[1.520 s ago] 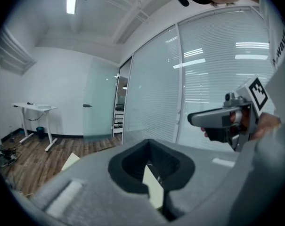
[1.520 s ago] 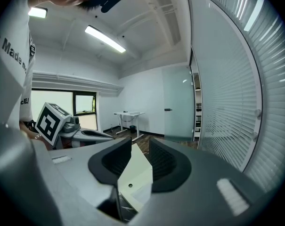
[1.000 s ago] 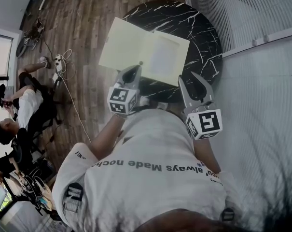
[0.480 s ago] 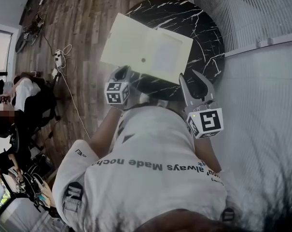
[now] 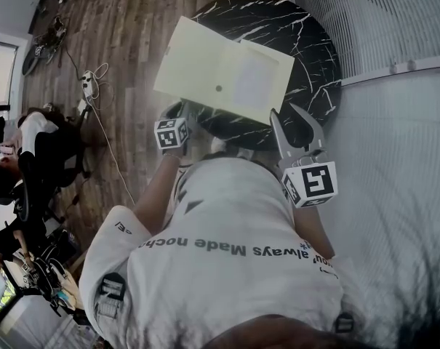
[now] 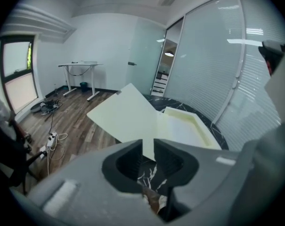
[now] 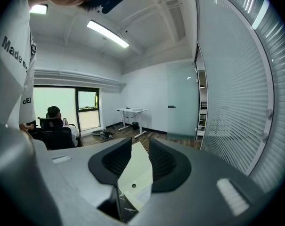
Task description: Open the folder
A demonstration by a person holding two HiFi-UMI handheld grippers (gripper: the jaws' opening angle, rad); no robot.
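At the left, open dark wooden floor (image 5: 132,35) carries a white power strip and cable (image 5: 89,89), with seated people (image 5: 38,144) farther left. The pale yellow paper folder (image 5: 220,78) lies open on the round black marble bench (image 5: 307,42), and its left flap overhangs the bench's left rim above the floor. The left hand-held gripper (image 5: 185,111) is at the near-left rim, just beside the folder's near edge. Its jaws have just been opening to a narrow gap and press on nothing. The right hand-held gripper (image 5: 284,113) hangs near the folder's near-right corner, its jaws moderately apart and empty. White slatted blinds (image 5: 380,20) close off the right side. A second ago the left gripper sat higher, over the folder's near edge. The right one has kept its place.
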